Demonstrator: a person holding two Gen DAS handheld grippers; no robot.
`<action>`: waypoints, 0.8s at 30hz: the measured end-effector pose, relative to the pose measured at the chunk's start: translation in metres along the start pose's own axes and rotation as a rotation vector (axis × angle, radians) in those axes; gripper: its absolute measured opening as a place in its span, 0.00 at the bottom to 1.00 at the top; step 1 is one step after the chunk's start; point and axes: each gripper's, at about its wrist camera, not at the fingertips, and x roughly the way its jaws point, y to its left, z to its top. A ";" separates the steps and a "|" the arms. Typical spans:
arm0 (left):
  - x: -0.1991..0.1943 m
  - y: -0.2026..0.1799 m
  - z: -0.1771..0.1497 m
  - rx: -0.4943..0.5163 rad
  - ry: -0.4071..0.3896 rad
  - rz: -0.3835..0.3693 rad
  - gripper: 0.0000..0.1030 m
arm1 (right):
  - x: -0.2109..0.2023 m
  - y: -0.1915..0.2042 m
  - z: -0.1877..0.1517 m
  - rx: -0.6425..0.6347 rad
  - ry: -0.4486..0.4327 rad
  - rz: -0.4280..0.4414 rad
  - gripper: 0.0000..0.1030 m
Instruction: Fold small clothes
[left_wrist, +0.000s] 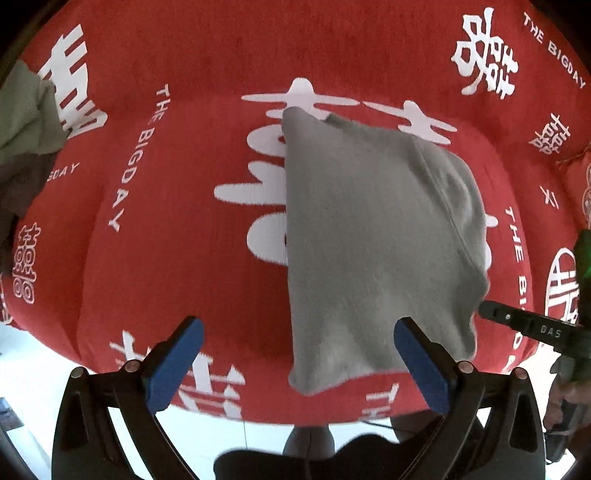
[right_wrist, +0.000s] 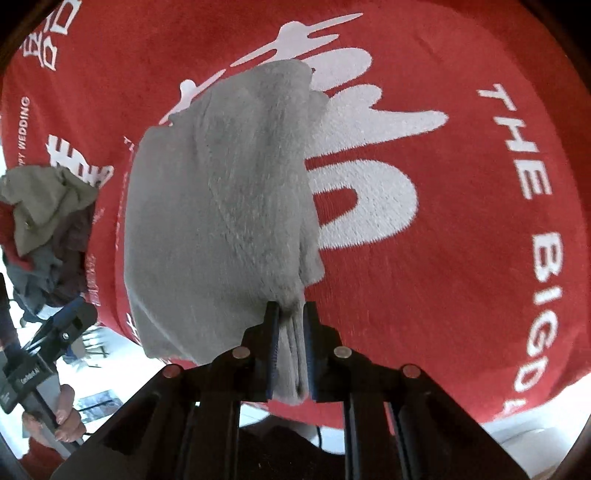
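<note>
A red cover (left_wrist: 166, 229) printed with big white characters and "THE BIGDAY" fills nearly all of both views, stretched over a rounded cushioned seat. On it, centre of the left wrist view, lies a grey garment (left_wrist: 369, 236), folded into a long flat shape running from upper middle to lower middle of the frame. In the right wrist view the same cloth rises from the lower centre up to the upper middle, and its near end bunches where it is caught.

A heap of other clothes (right_wrist: 44, 210), olive on top and darker beneath, sits at the left edge.

The left gripper (left_wrist: 299, 365) points straight down over the near end of the garment, blue pads spread wide, nothing between them. The right gripper (right_wrist: 290, 347) tilts steeply downward and its fingers are pressed close together, pinching the garment's bunched edge. A hand (right_wrist: 62, 417) clasps the left gripper's handle at the lower left.
</note>
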 end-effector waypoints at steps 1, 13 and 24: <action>-0.004 -0.001 -0.001 0.001 0.002 0.008 1.00 | -0.006 0.003 -0.002 -0.004 0.001 -0.019 0.14; -0.066 -0.004 -0.003 0.008 0.046 0.037 1.00 | -0.095 0.080 -0.019 -0.076 -0.048 -0.113 0.71; -0.133 -0.014 0.003 0.042 -0.083 0.080 1.00 | -0.148 0.143 -0.022 -0.202 -0.166 -0.176 1.00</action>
